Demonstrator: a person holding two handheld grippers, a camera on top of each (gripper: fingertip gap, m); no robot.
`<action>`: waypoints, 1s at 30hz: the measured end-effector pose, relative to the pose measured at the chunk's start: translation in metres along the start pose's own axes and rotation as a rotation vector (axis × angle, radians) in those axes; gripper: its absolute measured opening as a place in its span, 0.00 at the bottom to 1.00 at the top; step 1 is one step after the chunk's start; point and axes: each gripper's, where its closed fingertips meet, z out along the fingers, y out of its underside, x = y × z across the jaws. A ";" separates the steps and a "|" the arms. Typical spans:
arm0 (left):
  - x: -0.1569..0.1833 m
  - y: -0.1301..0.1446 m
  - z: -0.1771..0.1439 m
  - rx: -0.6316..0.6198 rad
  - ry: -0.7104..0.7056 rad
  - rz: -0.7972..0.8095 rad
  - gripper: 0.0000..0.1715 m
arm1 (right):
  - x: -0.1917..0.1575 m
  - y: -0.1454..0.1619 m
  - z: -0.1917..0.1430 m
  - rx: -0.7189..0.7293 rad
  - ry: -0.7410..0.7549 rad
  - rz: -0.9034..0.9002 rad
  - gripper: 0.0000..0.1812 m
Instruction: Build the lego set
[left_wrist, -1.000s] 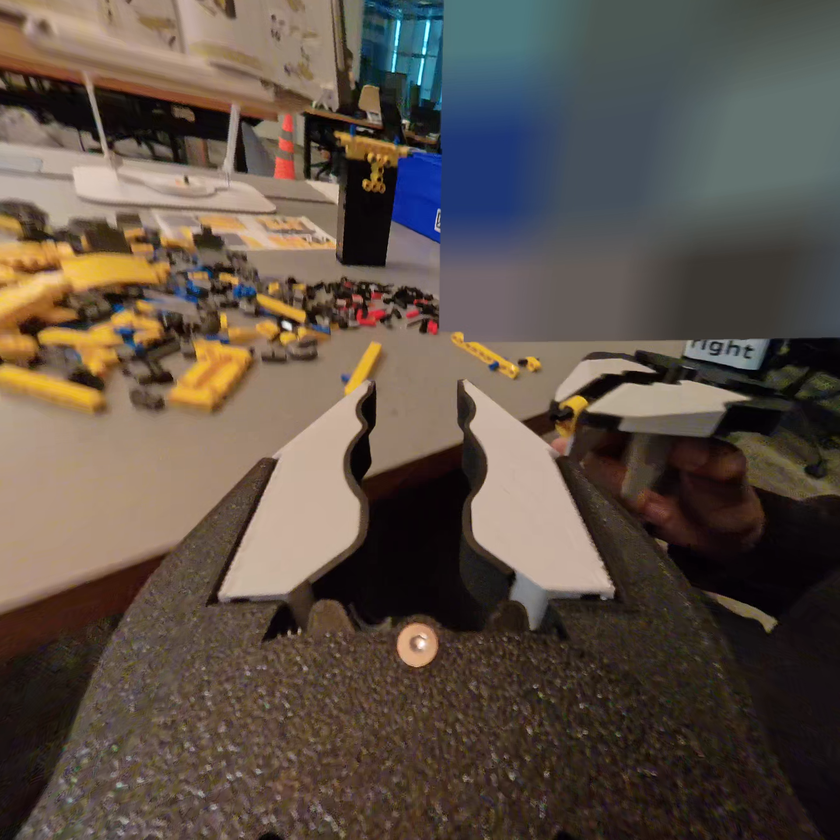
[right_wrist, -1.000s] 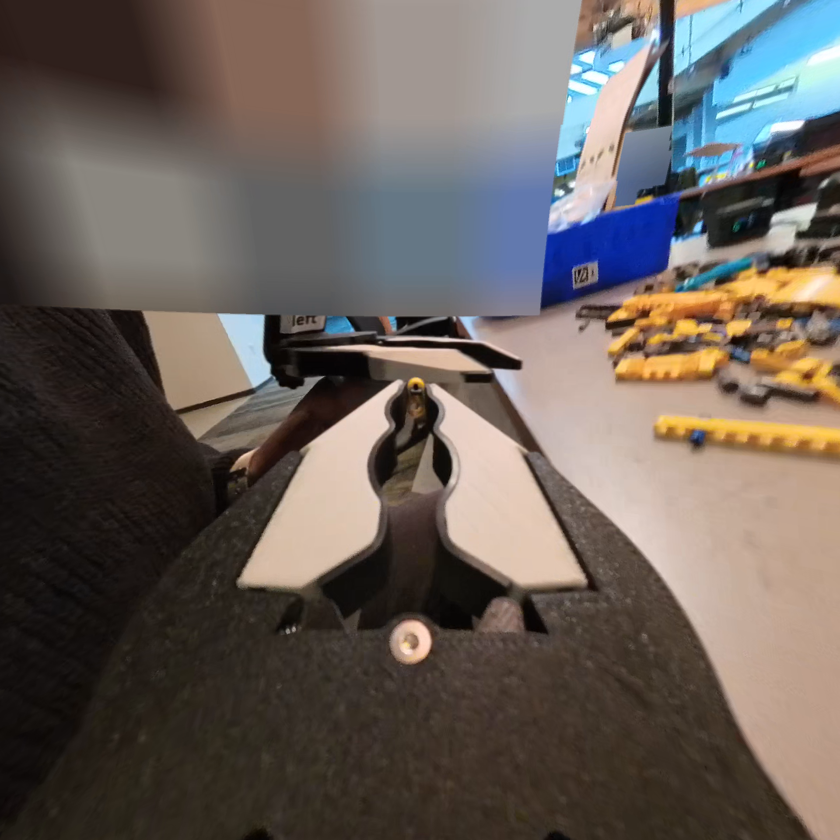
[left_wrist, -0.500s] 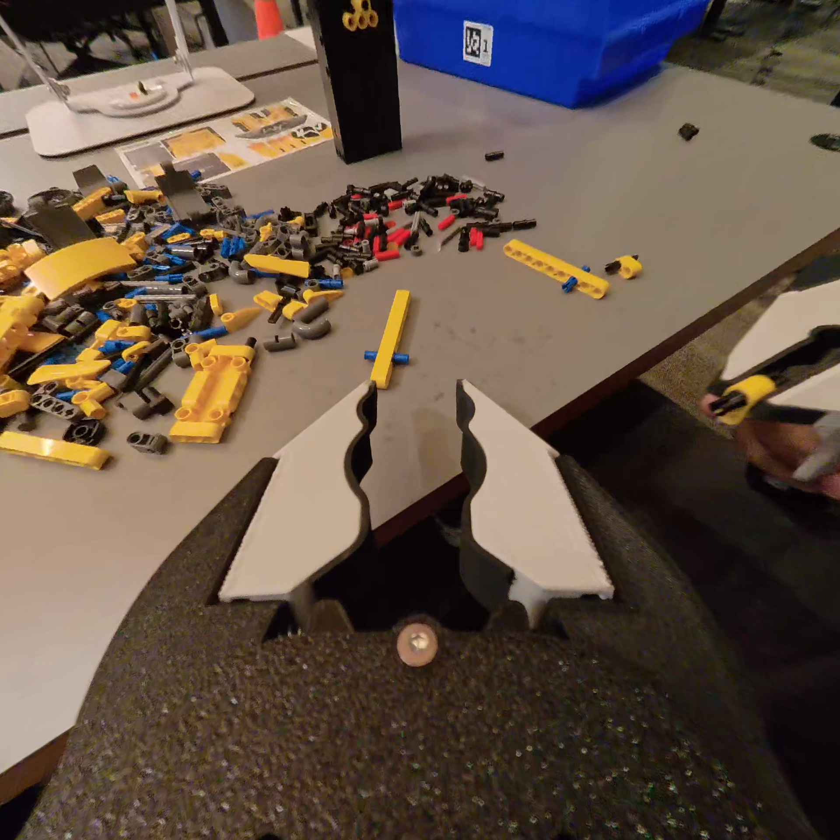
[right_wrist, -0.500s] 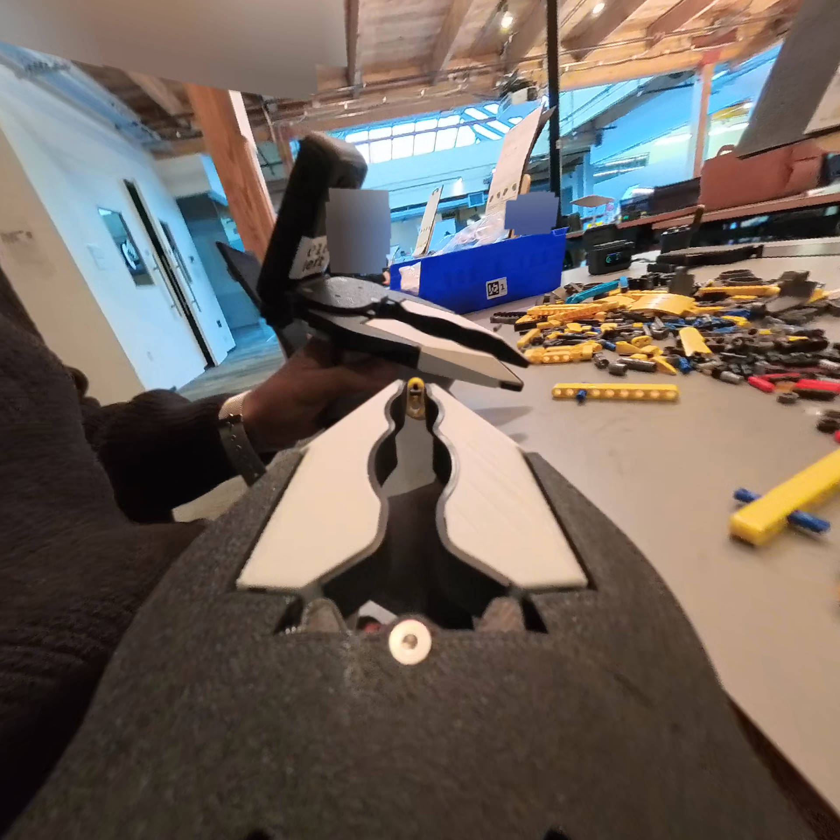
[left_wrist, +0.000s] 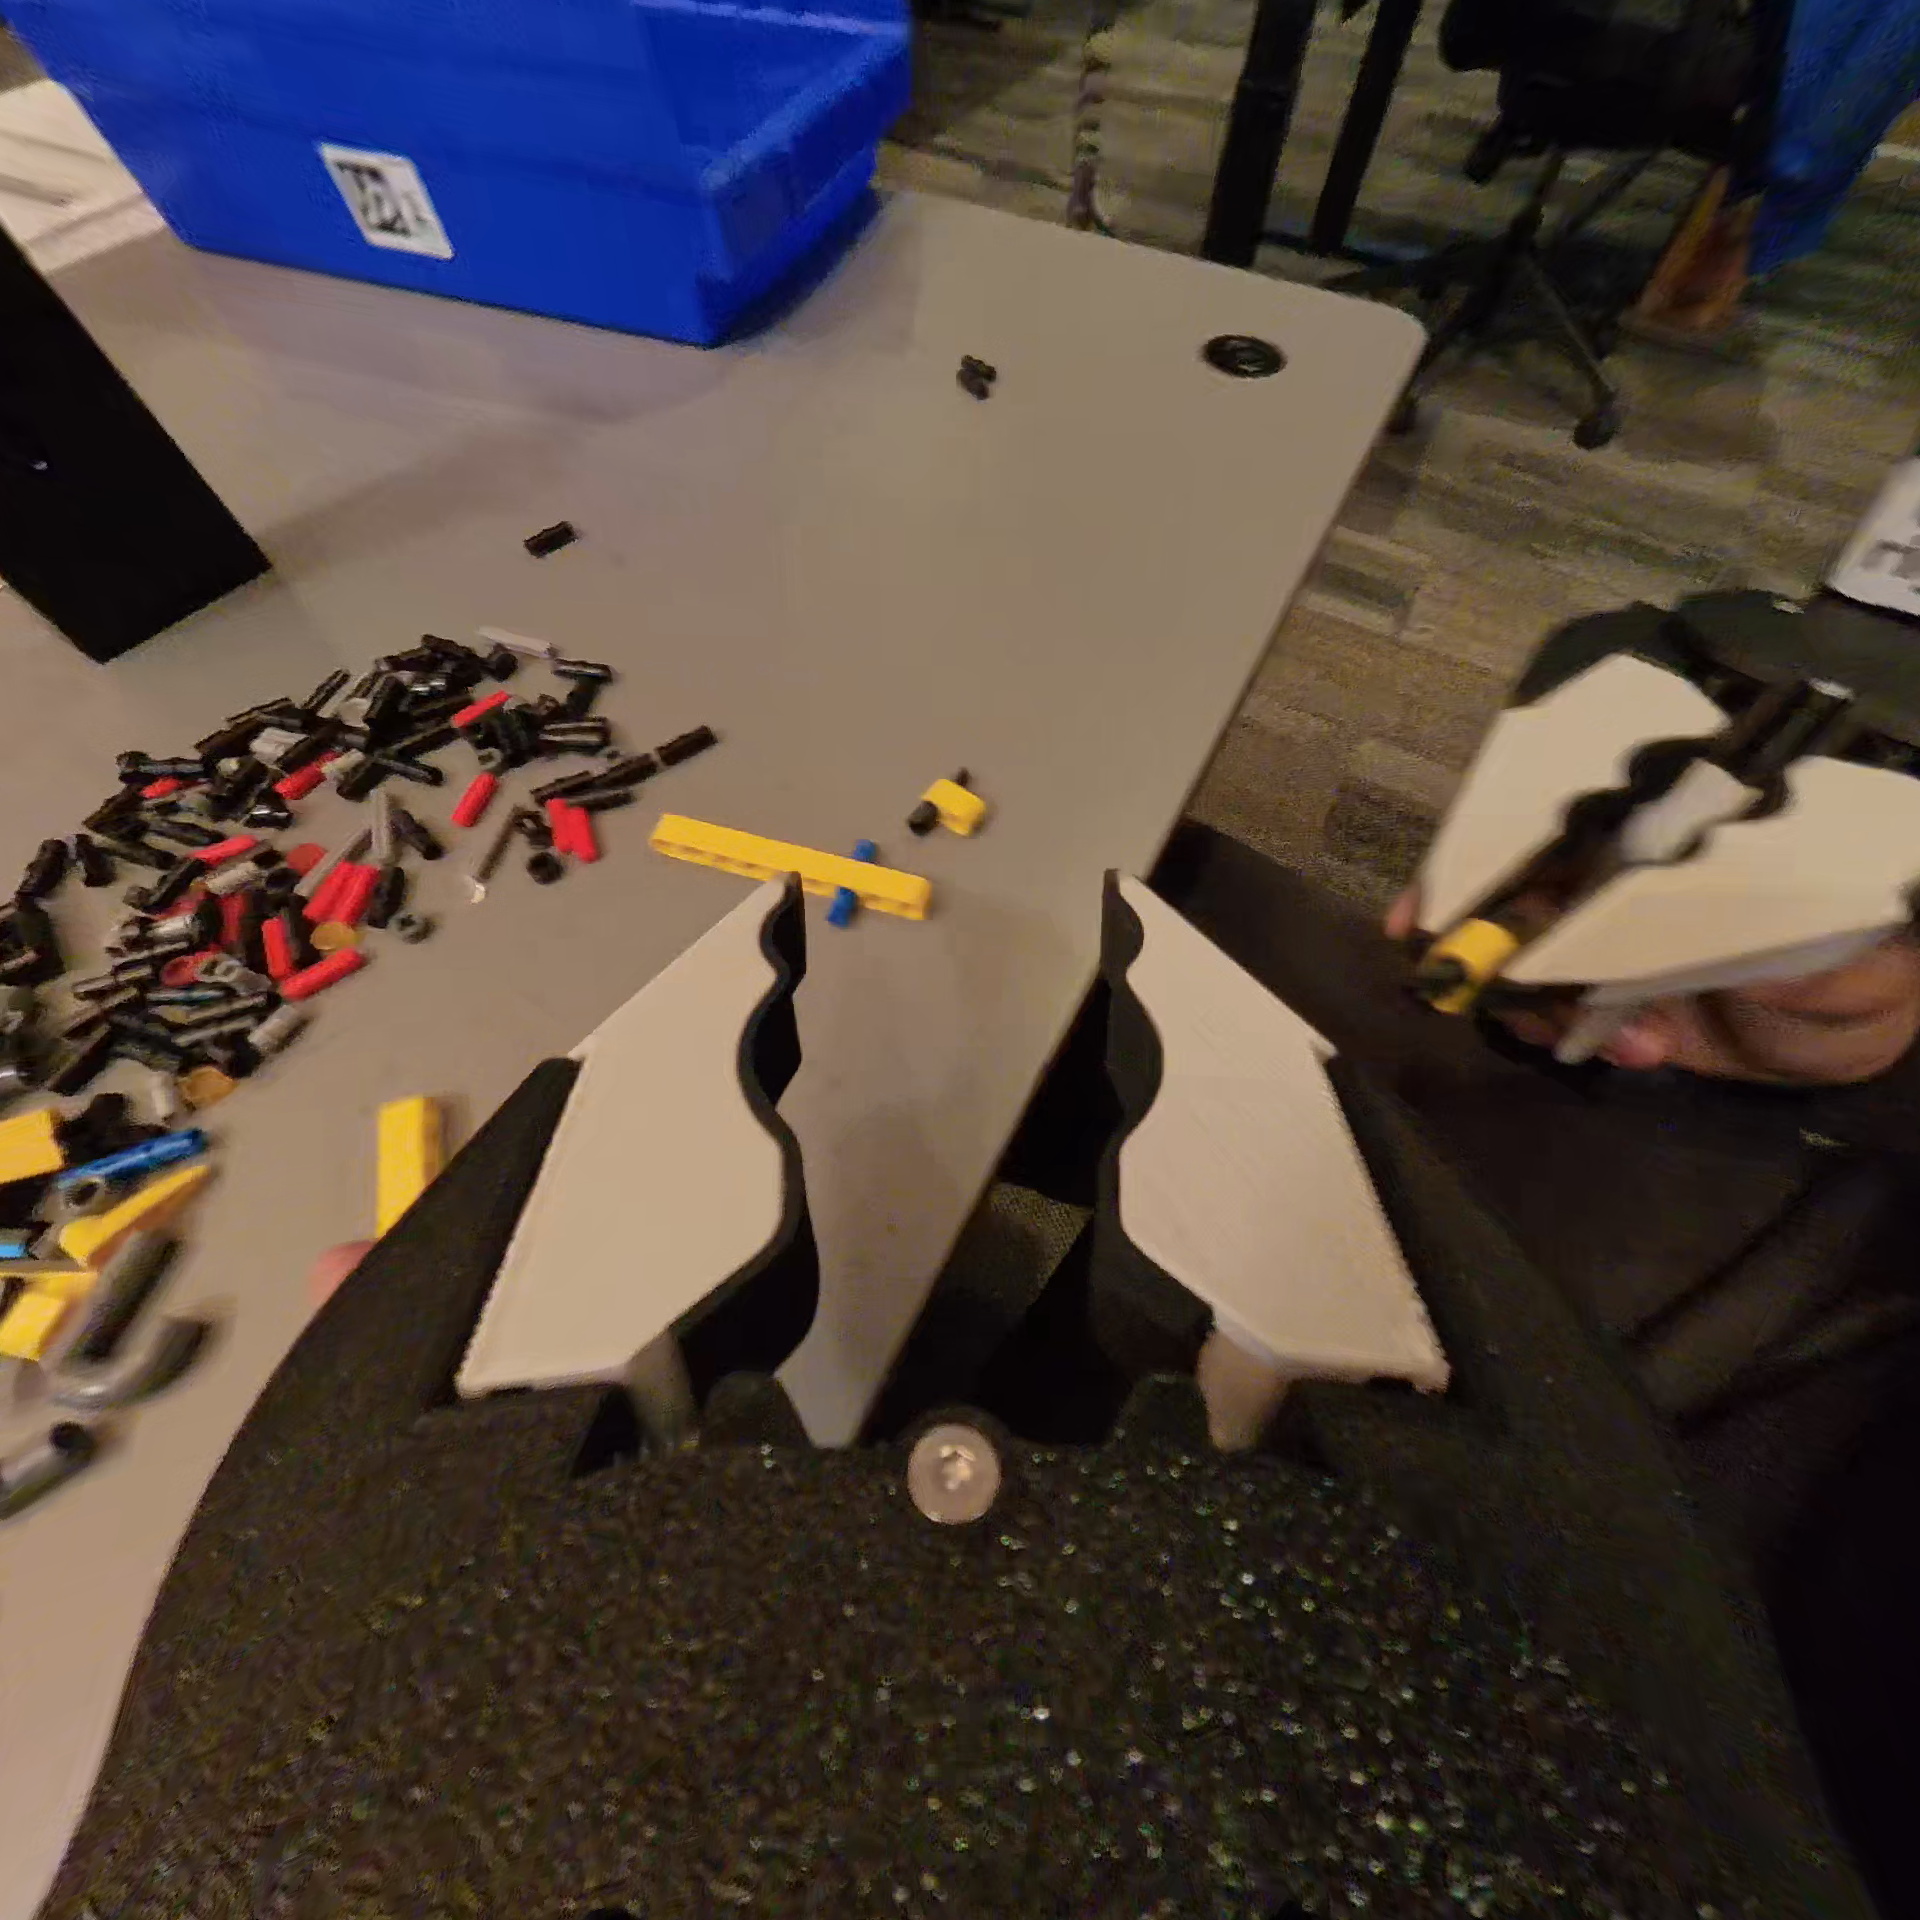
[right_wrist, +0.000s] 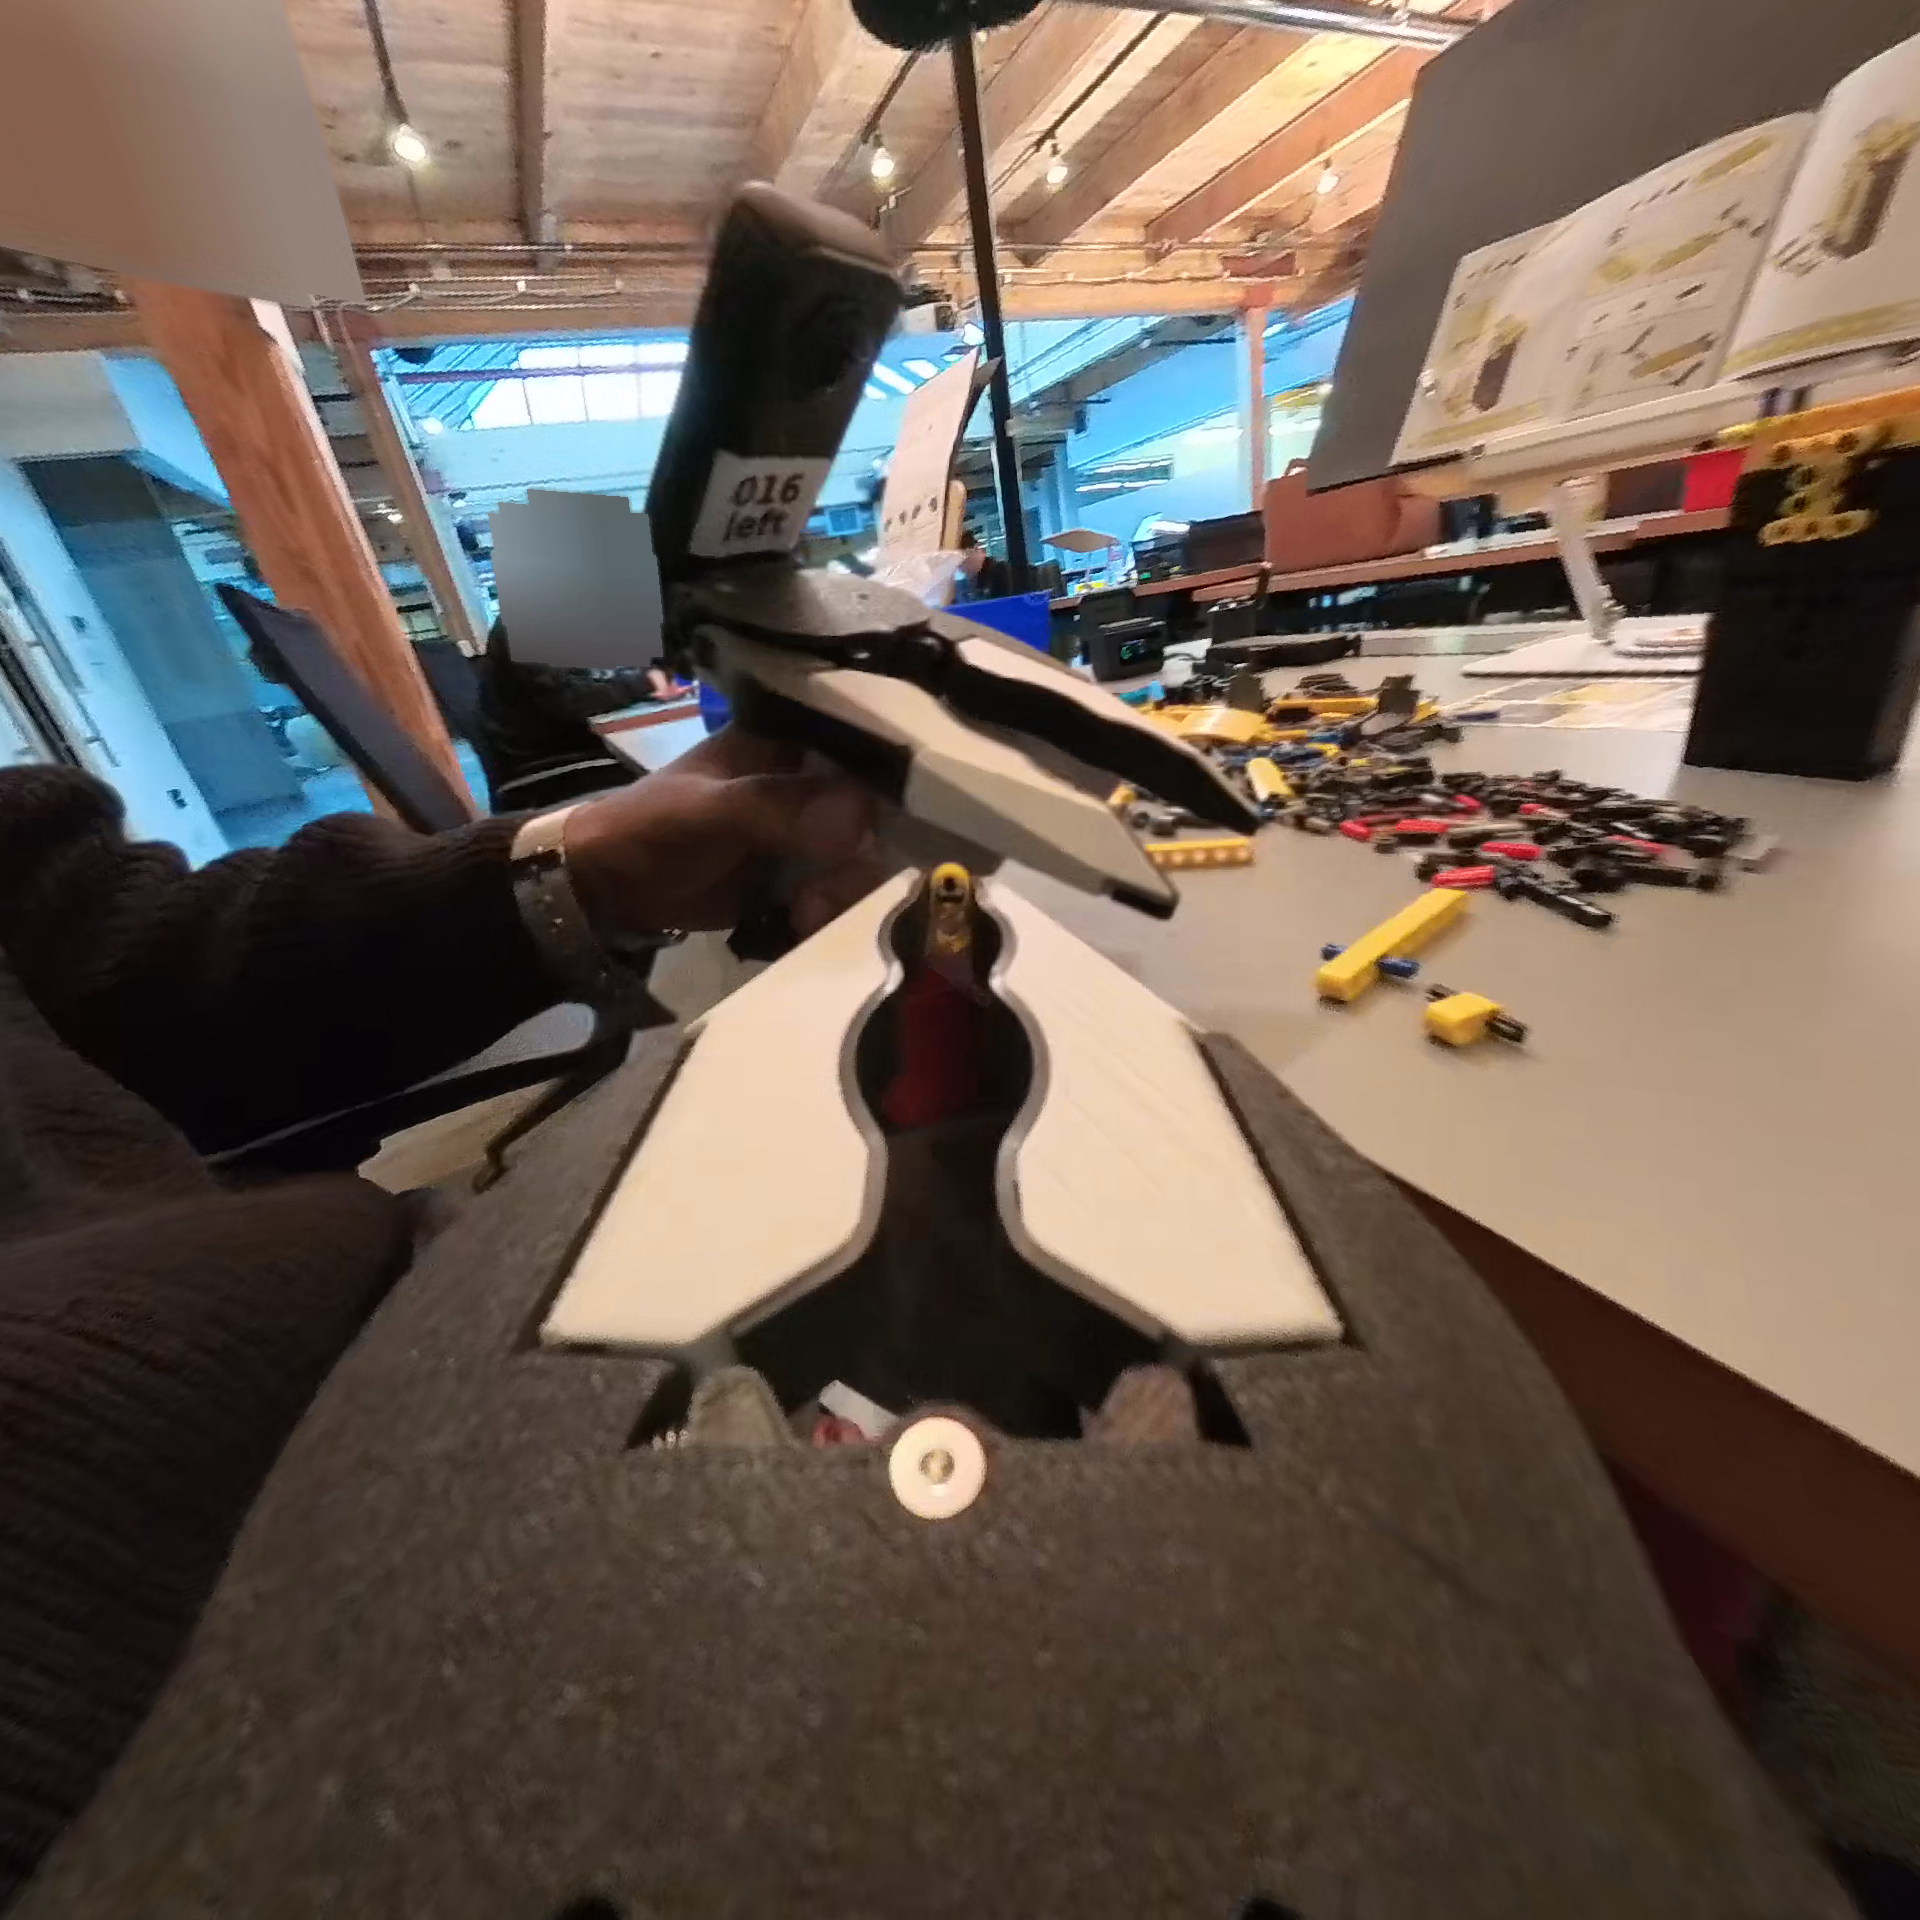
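Left wrist view: looks steeply down past its hand-held gripper (left_wrist: 951, 894) onto the surface (left_wrist: 935, 582) edge, close. Right wrist view: low, level across the surface. Both share the yellow beam (left_wrist: 748, 857) and each other's gripper.

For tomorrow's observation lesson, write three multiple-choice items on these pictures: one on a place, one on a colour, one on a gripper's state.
1. Where does the blue bin stand?
A. on the table's far side
B. on the floor
C. on a chair

2. What colour is the pin through the long yellow beam?
A. red
B. blue
C. white

3. How is the left gripper?
A. shut on a beam
B. shut, empty
C. open, empty

Answers: 1 A, it rests on the grey table beyond the parts. 2 B, the pin shows blue. 3 C, bare table shows between its fingers.
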 end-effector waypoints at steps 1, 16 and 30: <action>-0.008 -0.002 0.005 -0.023 -0.010 -0.021 0.33 | 0.003 -0.002 -0.003 0.008 0.013 0.001 0.04; -0.038 0.017 0.049 -0.269 0.086 0.097 0.46 | 0.028 -0.009 -0.008 0.075 0.012 0.127 0.04; -0.026 0.024 0.042 -0.288 0.143 0.129 0.43 | 0.047 -0.022 0.006 0.145 -0.052 0.229 0.04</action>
